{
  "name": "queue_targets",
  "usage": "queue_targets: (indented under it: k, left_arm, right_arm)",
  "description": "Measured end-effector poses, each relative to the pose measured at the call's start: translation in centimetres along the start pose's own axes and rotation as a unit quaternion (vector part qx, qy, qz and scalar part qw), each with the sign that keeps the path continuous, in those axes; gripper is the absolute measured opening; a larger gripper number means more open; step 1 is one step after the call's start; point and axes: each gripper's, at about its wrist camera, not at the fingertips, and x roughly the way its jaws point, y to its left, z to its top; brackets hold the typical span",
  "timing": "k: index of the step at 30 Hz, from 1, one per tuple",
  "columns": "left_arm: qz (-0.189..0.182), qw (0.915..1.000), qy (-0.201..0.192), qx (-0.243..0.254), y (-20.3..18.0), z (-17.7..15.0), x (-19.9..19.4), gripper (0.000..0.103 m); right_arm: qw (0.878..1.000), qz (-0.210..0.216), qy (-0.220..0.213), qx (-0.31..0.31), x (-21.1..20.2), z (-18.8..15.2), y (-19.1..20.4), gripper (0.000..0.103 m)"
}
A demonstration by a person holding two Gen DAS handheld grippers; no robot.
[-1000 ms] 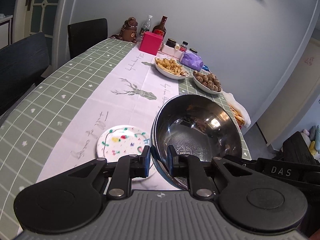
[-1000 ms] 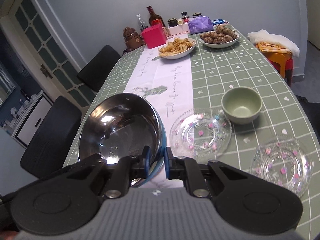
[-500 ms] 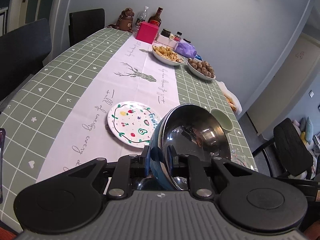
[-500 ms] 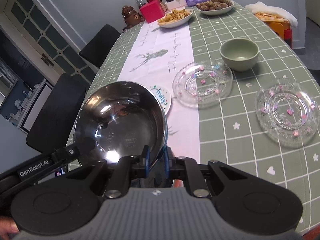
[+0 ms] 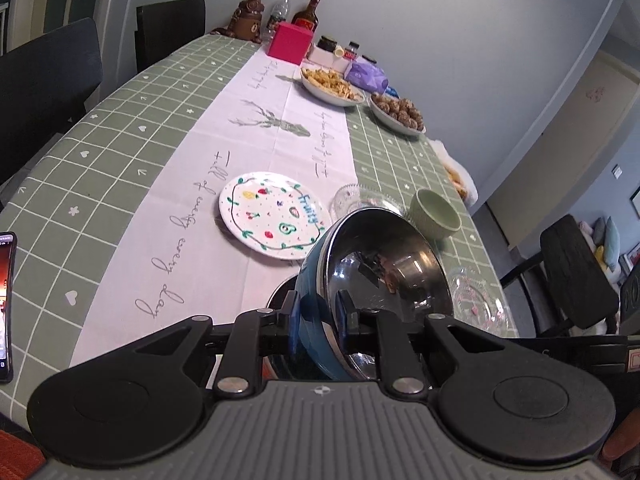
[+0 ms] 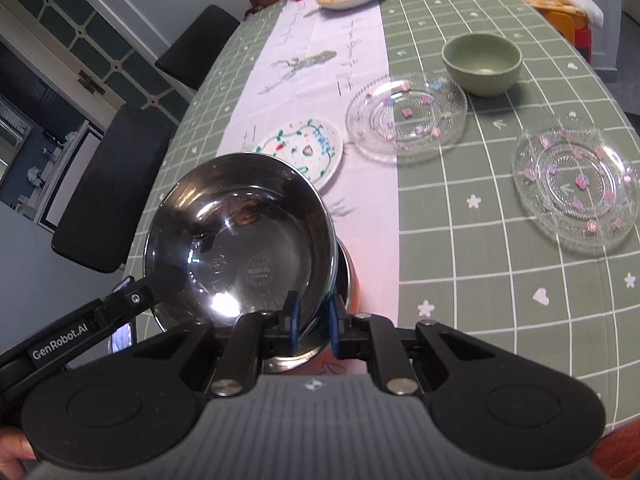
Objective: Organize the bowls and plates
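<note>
- Right now the steel bowl (image 6: 240,236) is pinched at its rim from two opposite sides: the left gripper (image 5: 318,322) and the right gripper (image 6: 312,322) are each clamped narrowly on it.
- Directly under the bowl, just ahead of both grippers, sits another bowl (image 6: 346,280) on the table (image 6: 480,240); the held one looks tilted above it, contact unclear.
- Beyond the fingertips lie the fruit plate (image 5: 274,214), two glass plates (image 6: 406,116), and a green bowl (image 6: 482,62).
</note>
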Motion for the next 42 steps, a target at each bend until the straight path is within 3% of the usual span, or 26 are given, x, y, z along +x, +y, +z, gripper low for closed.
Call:
queue_targets:
  k: [4, 12, 23, 30, 32, 35, 37, 42]
  left_arm:
    - [0.002, 0.9992, 0.039, -0.006, 0.6, 0.0, 1.0, 0.02]
    - [0.006, 0.9968, 0.079, -0.008, 1.1, -0.3, 2.0, 0.02]
    - [0.009, 0.9954, 0.094, -0.015, 1.6, -0.5, 2.6, 0.022]
    - [0.006, 0.9954, 0.095, -0.015, 1.6, -0.5, 2.5, 0.026]
    - [0.004, 0.9953, 0.095, -0.02, 1.8, -0.4, 2.5, 0.033]
    - [0.006, 0.9971, 0.073, -0.02, 1.9, -0.2, 1.7, 0.043]
    - [0.012, 0.9986, 0.05, -0.015, 1.7, 0.0, 1.1, 0.052]
    - [0.009, 0.9995, 0.03, -0.007, 1.0, 1.0, 0.6, 0.053]
  right_arm:
    - [1.0, -0.001, 0.002, 0.002, 0.3, 0.0, -0.3, 0.013]
    - [1.0, 0.003, 0.003, 0.007, 0.4, 0.1, -0.6, 0.013]
    - [0.999, 0.016, 0.018, 0.025, 1.5, 0.4, -1.3, 0.013]
    - [0.999, 0.019, 0.021, 0.028, 1.5, 0.5, -1.4, 0.014]
    - [0.999, 0.026, 0.024, 0.031, 1.4, 0.4, -1.5, 0.017]
    - [0.999, 0.029, 0.021, 0.026, 1.1, 0.2, -1.5, 0.02]
    - [0.999, 0.031, 0.018, 0.024, 0.9, 0.2, -1.6, 0.028]
    - [0.999, 0.03, 0.01, 0.013, 0.2, 0.4, -1.8, 0.033]
